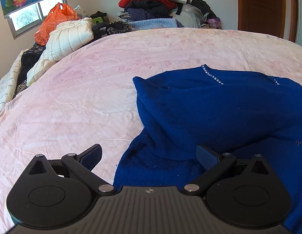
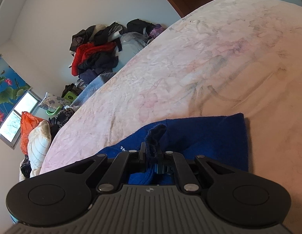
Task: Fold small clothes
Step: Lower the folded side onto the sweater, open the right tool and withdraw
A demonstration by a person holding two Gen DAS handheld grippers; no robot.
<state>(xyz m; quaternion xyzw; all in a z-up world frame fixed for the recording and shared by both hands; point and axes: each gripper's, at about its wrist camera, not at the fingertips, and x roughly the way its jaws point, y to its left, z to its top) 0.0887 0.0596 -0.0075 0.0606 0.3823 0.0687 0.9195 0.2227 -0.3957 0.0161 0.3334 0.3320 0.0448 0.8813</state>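
**Op:** On the pink bedspread [image 1: 92, 89] the blue sweater [image 1: 219, 107] lies ahead and to the right of my left gripper [image 1: 149, 154]. Jaws spread wide, nothing between them; the right finger is over knit, the left finger over bare blanket.

**Obs:** And the right side?

**Op:** My right gripper [image 2: 151, 152] is clenched on a bunched bit of the sweater's fabric, which pokes up between the fingers. Right hand is the nearer one; it already has cloth.

**Obs:** Long axis?

**Op:** Judging loosely, the garment runs left-right across the left wrist view, rhinestone neckline [image 1: 213, 76] on the far side. Only that view shows the neckline and the raised fold; only the right wrist view shows the pinch itself and the squared far edge.
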